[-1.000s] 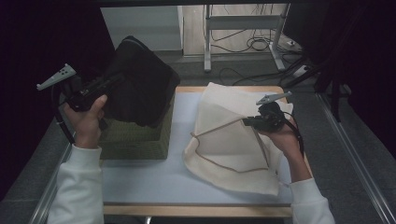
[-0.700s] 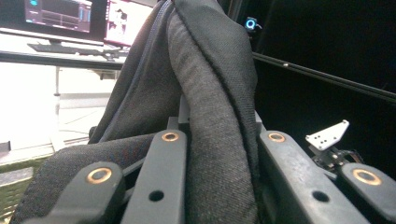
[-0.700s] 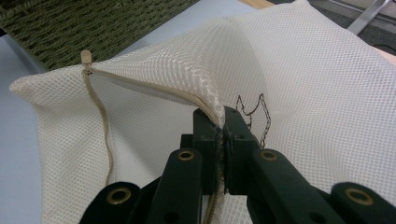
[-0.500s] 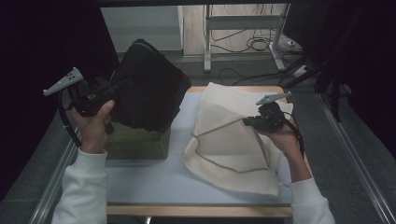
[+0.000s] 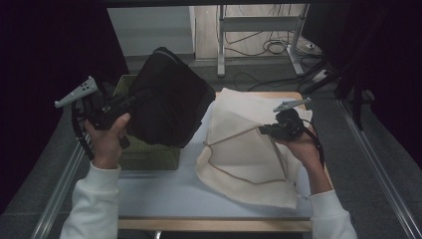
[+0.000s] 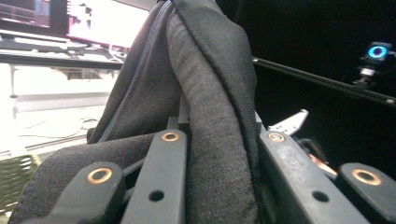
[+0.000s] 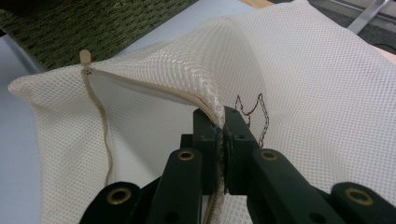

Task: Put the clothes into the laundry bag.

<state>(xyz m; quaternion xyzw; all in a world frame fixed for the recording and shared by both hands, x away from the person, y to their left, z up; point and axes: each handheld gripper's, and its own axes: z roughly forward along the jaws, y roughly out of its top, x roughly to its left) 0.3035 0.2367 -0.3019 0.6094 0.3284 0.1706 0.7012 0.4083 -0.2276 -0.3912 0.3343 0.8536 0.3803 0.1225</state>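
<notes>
The left gripper (image 5: 130, 101) clamps a black garment (image 5: 169, 104) hanging beyond its jaws; the right gripper (image 7: 219, 126) pinches the mesh laundry bag (image 7: 308, 74) rim. Hold that opening high and wide.

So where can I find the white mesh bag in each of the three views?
High view: the white mesh bag lies right of centre on the table, its opened edge lifted by the right hand-held gripper.
Left gripper view: not in it; the black garment sits between the jaws.
Right gripper view: the bag spreads across the middle and right, its edge pinched between the jaws.
Shared landmark: the green woven basket.
</notes>
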